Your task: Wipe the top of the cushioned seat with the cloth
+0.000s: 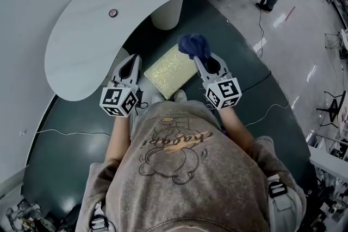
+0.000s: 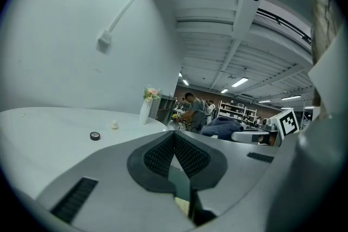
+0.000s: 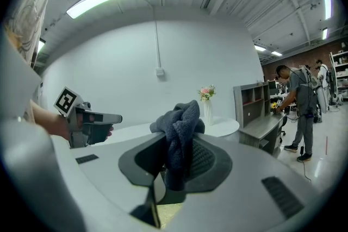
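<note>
R gripper (image 1: pixel 205 61) clamps blue cloth (image 1: pixel 194 45). Cloth bunched up, sticks out past jaw tips. Cloth sits over far right corner of yellow seat (image 1: pixel 168 72); can't tell if touching. L gripper (image 1: pixel 129 67) pinched closed, nothing in it, just left of seat. Seat between both grippers, on dark floor (image 1: pixel 70 117), next to white table (image 1: pixel 87 35).

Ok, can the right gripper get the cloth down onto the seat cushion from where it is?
Probably yes. The right gripper is shut on the cloth, right at the cushioned seat, by its far corner. The seat's top looks bare, and the left gripper is off to its other side.
</note>
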`<state>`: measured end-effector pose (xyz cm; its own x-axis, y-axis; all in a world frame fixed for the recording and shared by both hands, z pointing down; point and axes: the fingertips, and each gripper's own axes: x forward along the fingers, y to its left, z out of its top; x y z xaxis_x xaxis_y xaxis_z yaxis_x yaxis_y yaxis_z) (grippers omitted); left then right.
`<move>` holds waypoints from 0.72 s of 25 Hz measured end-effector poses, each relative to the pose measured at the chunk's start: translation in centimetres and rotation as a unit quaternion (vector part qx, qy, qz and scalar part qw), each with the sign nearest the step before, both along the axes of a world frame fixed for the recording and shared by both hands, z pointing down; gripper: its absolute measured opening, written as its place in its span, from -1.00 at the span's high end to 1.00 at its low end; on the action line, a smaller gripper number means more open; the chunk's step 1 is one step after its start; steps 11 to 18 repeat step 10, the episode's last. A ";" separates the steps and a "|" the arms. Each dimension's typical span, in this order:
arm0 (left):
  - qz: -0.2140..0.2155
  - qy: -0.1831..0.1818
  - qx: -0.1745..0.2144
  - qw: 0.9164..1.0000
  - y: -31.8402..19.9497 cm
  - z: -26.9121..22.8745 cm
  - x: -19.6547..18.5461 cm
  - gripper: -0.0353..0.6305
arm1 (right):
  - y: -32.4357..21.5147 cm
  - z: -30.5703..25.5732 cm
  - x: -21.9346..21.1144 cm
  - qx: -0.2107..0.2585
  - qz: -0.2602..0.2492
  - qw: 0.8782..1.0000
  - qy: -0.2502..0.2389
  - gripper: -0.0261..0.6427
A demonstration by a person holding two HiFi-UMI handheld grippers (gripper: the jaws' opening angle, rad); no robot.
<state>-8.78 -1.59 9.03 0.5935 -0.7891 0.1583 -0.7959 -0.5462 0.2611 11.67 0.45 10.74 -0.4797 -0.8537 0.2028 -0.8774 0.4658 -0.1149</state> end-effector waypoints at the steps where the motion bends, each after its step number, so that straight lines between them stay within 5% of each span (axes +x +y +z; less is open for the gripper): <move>1: 0.001 -0.002 0.000 1.000 0.0 0.1 0.0 0.85 | 0.1 0.0 0.0 0.000 0.001 1.000 0.000 0.65; 18: -0.002 -0.006 0.001 1.000 0.5 -0.2 -0.3 0.85 | 0.4 -0.1 0.0 -0.001 0.001 1.000 0.000 0.65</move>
